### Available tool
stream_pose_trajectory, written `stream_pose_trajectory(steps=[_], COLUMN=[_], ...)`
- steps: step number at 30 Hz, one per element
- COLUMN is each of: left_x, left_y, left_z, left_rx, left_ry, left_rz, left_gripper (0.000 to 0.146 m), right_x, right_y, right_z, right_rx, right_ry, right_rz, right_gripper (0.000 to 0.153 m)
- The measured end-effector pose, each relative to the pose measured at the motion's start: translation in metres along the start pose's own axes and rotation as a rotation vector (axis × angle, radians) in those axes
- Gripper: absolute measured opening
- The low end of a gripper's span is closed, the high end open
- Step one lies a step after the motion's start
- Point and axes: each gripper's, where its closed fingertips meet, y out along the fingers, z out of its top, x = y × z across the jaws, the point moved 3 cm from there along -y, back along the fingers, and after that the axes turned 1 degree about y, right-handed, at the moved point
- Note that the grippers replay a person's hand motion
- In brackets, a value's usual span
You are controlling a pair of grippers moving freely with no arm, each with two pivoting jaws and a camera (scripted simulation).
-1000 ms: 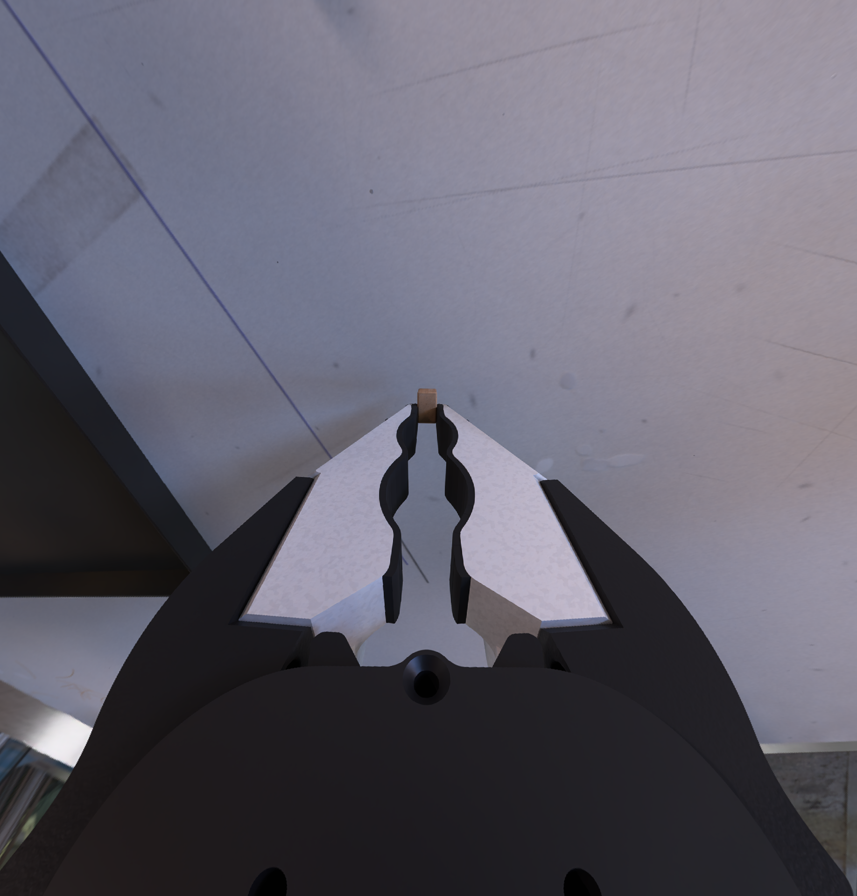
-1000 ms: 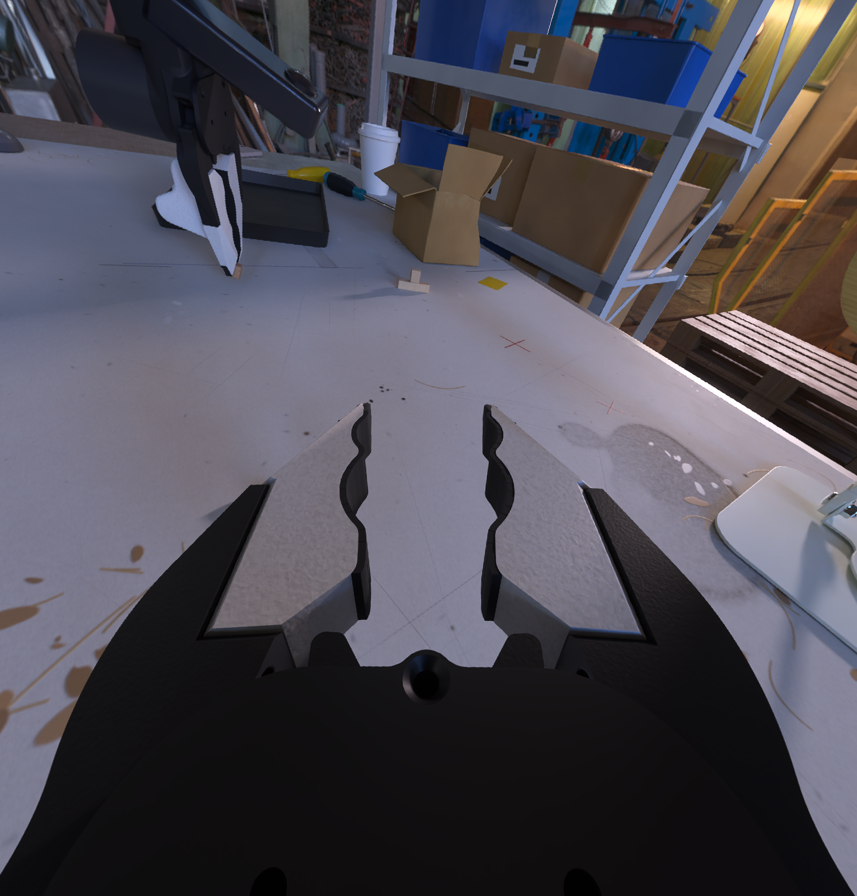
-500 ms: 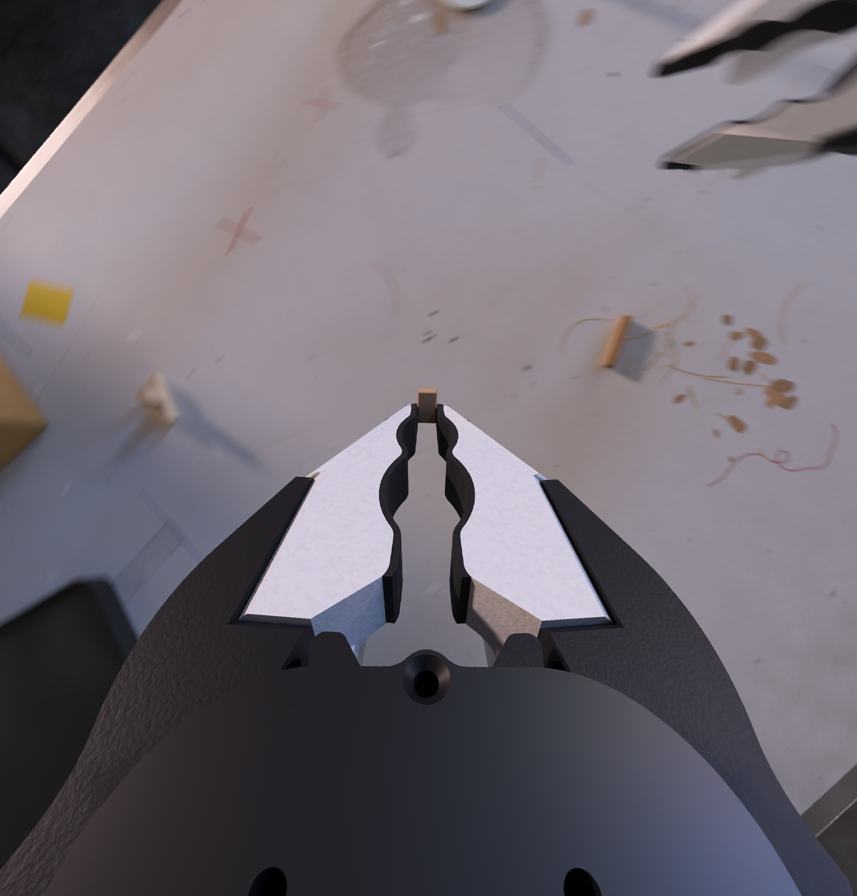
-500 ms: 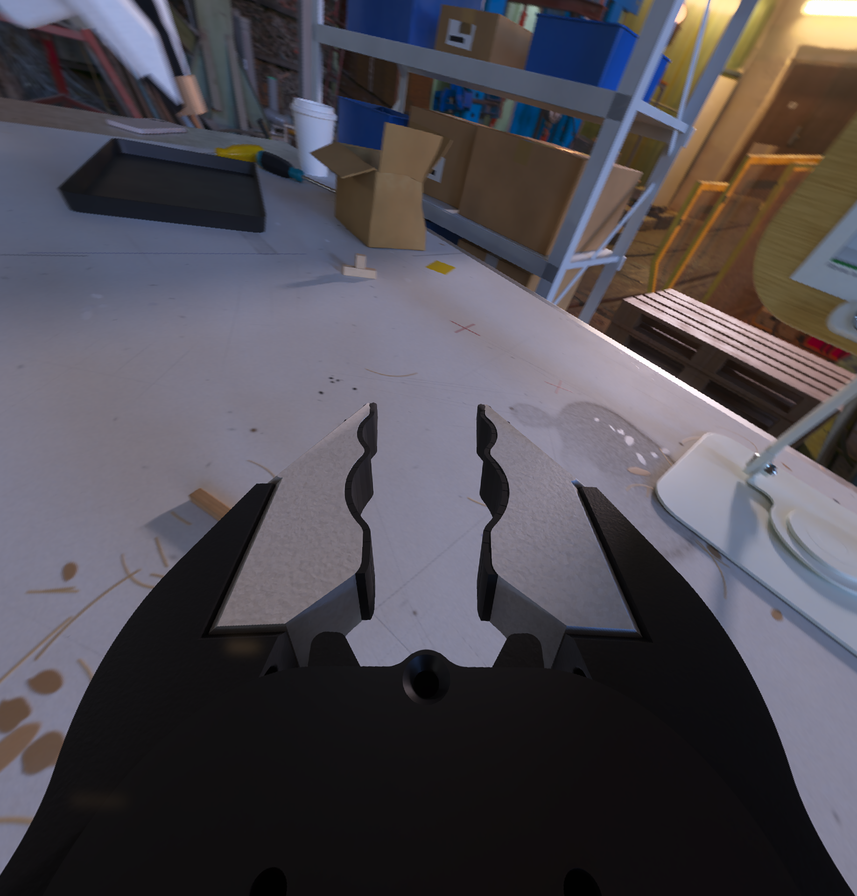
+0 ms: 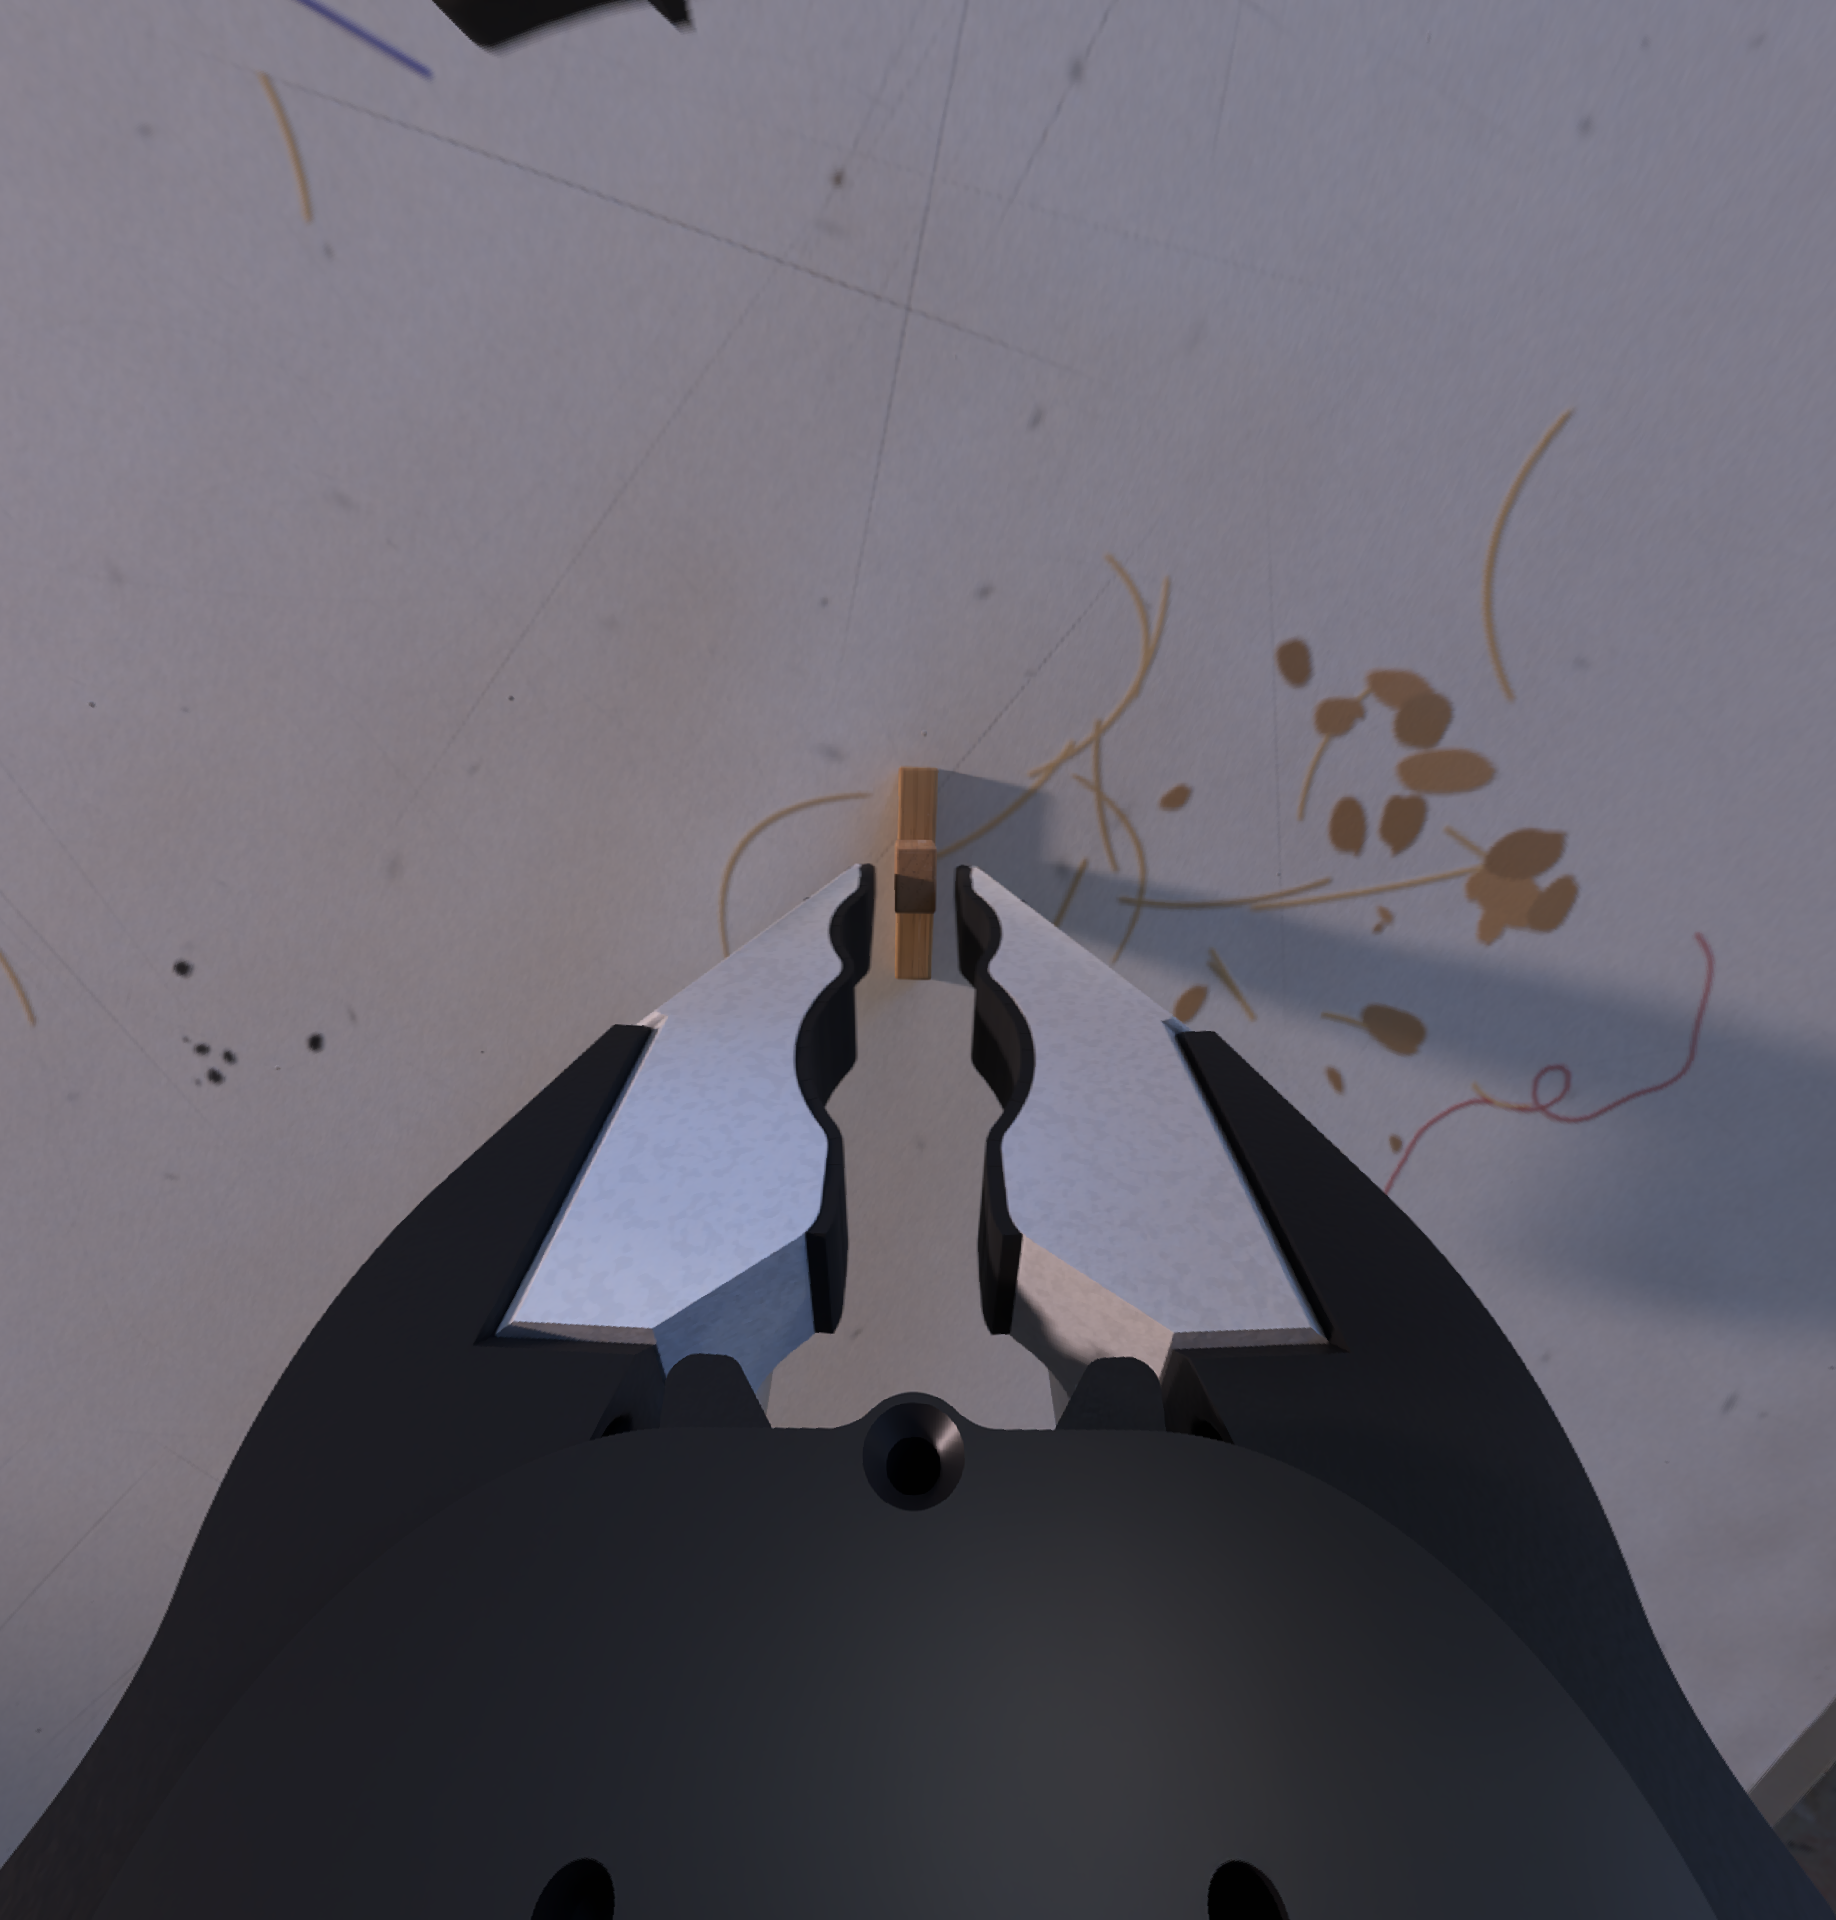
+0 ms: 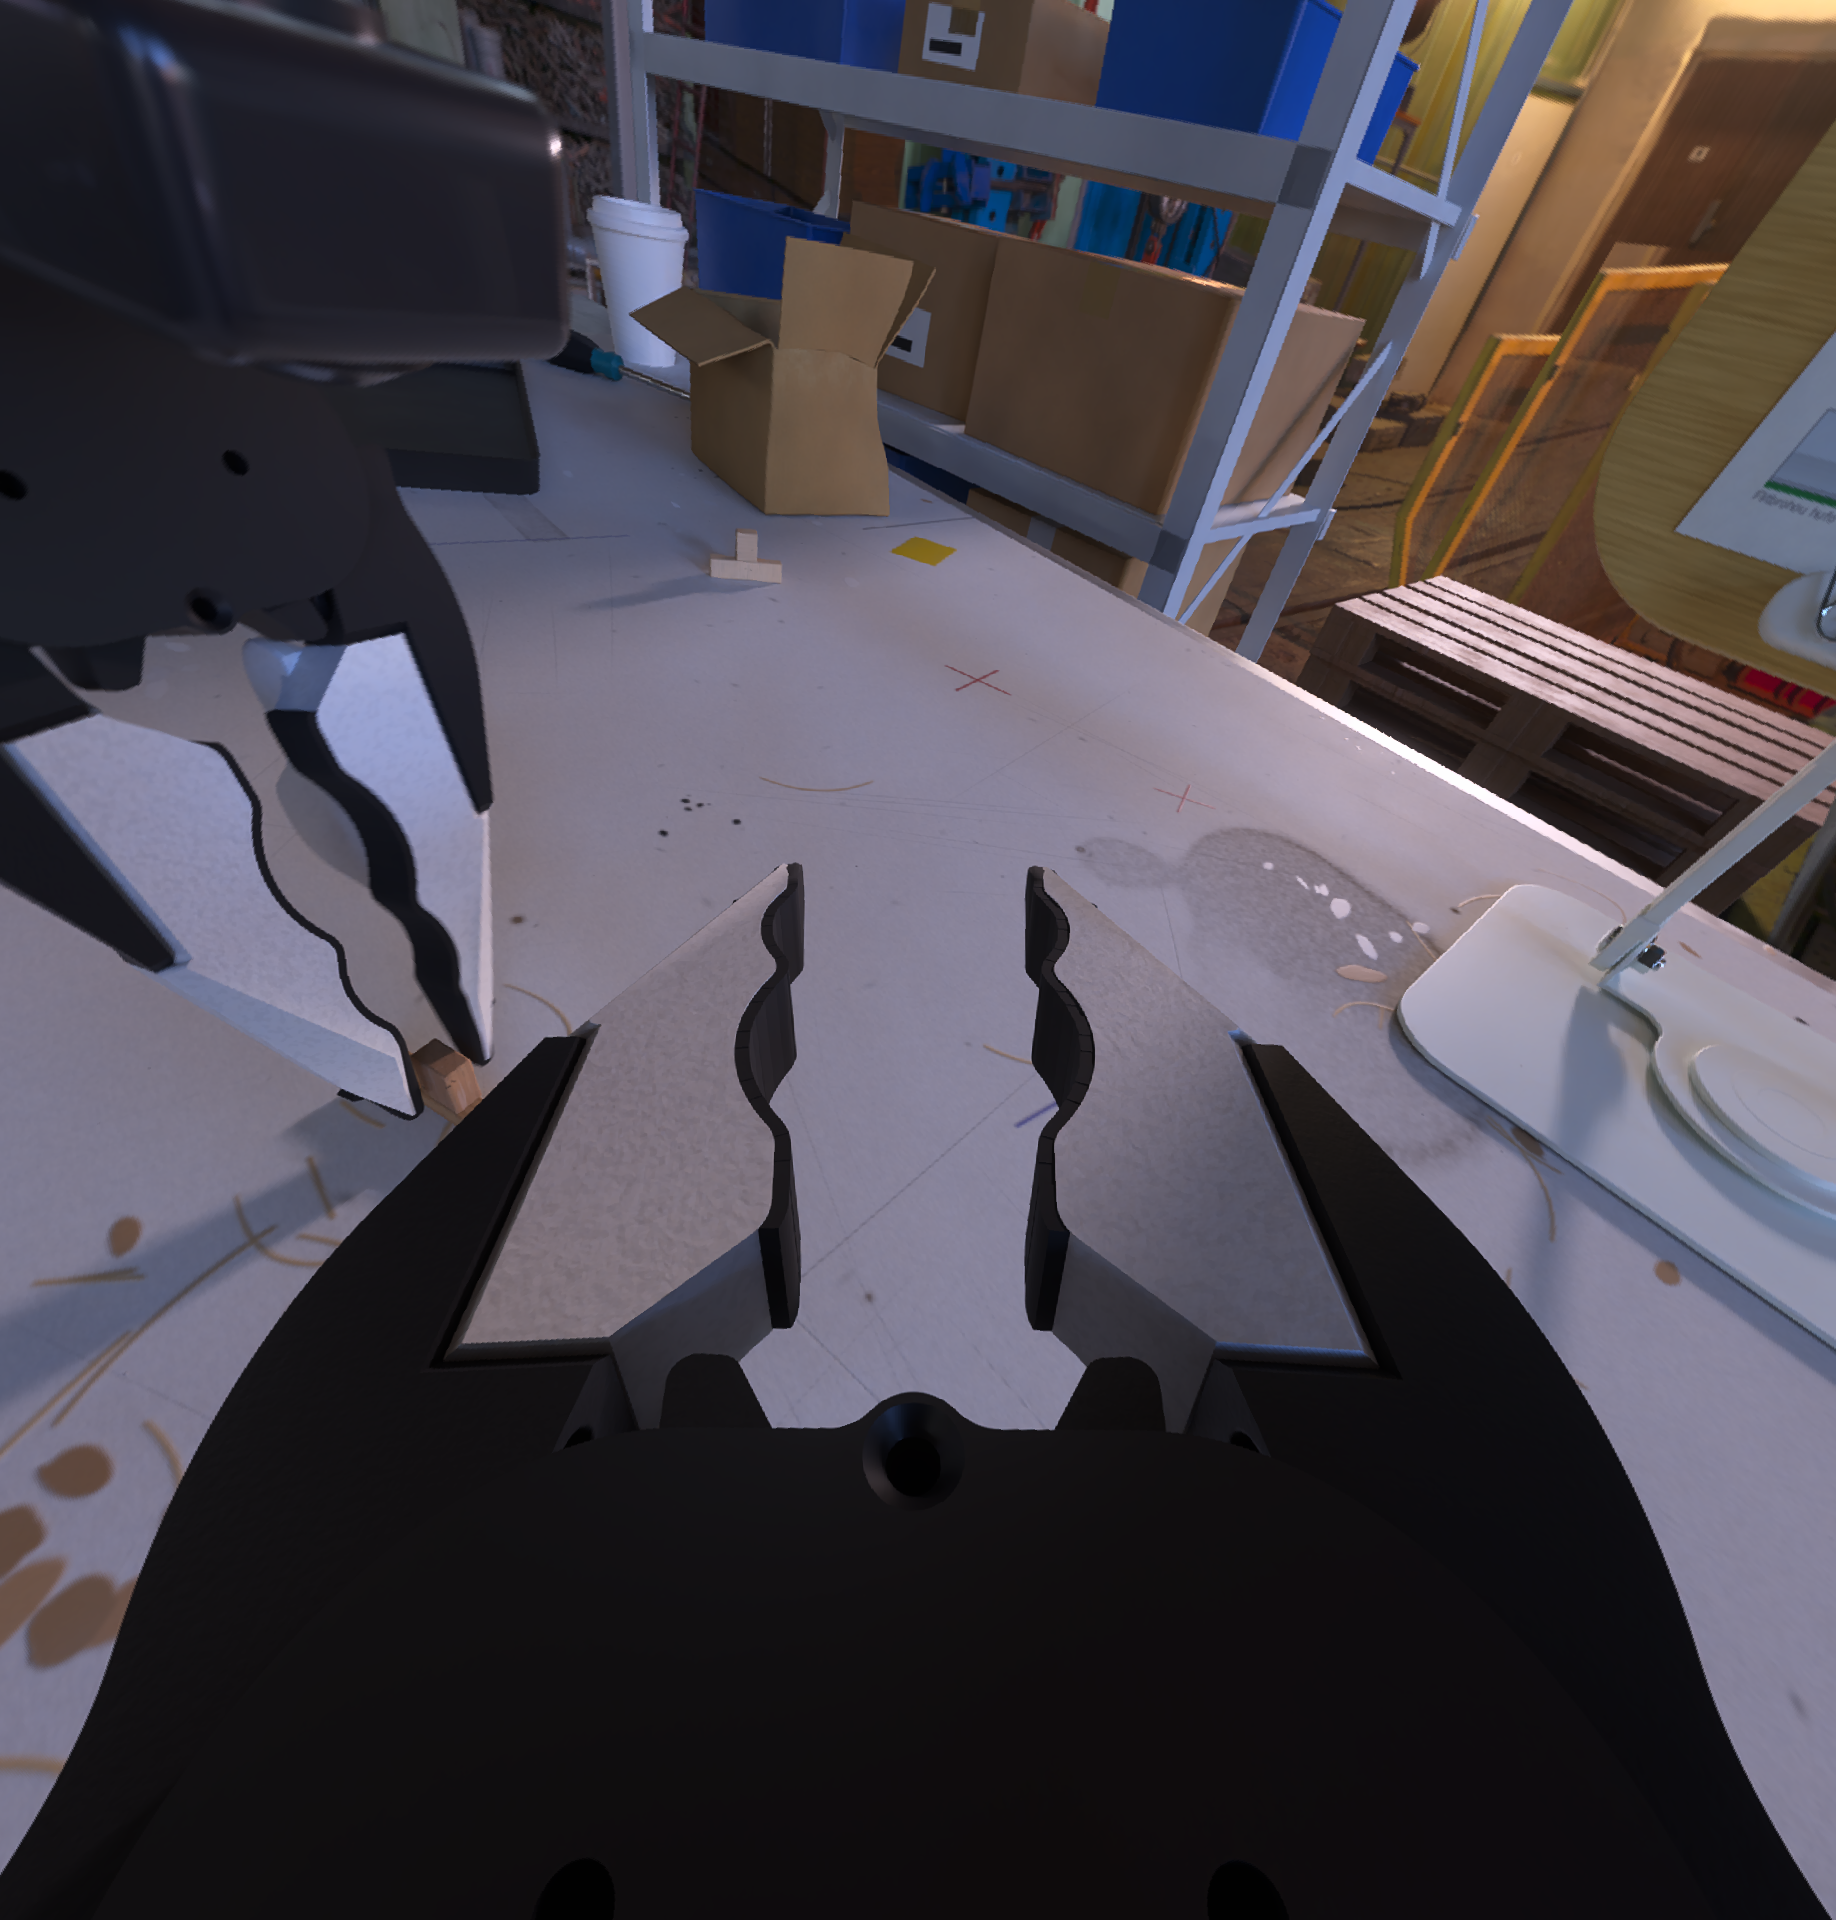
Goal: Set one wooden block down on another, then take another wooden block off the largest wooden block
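Now left gripper (image 5: 912, 883) jaws slightly parted, apparently freeing the small wooden cube (image 5: 913, 891) onto the flat wooden block (image 5: 915, 821); right gripper (image 6: 912, 904) idle, apart, stacked blocks (image 6: 746, 559) at 12 o'clock.

Two matching tongs. The left tongs (image 5: 912, 894) and the right tongs (image 6: 914, 914) each have a broad matte black body, rounded like a dome, with a recessed screw hole at its centre and two round holes near the base. Each carries two pale grey, speckled, wedge-shaped fingers (image 6: 644, 1132) edged with wavy black pads.
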Motion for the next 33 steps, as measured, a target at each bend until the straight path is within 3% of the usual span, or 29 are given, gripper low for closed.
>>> stream_pose_trajectory(steps=[4,8,12,15,17,22,30,33], left_x=[-0.005,-0.028,-0.098,-0.169,-0.210,-0.274,-0.331,-0.341], left_y=[-0.019,-0.074,-0.141,-0.164,-0.159,-0.118,-0.078,-0.072], left_z=[0.009,0.010,-0.011,-0.046,-0.071,-0.112,-0.145,-0.149], left_rx=[0.061,0.167,0.229,0.138,0.041,-0.102,-0.199,-0.229], left_ry=[-0.019,-0.052,-0.196,-0.352,-0.427,-0.526,-0.618,-0.617], left_rz=[0.011,0.086,0.289,0.452,0.537,0.540,0.486,0.496], left_gripper=[0.025,0.025,0.026,0.029,0.030,0.031,0.030,0.020], right_x=[0.000,0.005,0.007,0.006,0.004,-0.002,-0.004,-0.003], right_y=[0.000,-0.003,-0.005,-0.005,-0.004,0.000,0.004,0.004], right_z=[0.001,0.003,0.005,0.006,0.005,0.002,-0.003,-0.002], right_rx=[-0.004,0.008,0.022,0.024,0.020,0.007,-0.012,-0.005], right_ry=[-0.016,0.013,0.054,0.063,0.057,0.026,0.064,0.083], right_rz=[-0.010,-0.026,-0.017,-0.010,-0.004,0.010,0.042,0.049], right_gripper=[0.042,0.042,0.042,0.042,0.042,0.042,0.043,0.043])
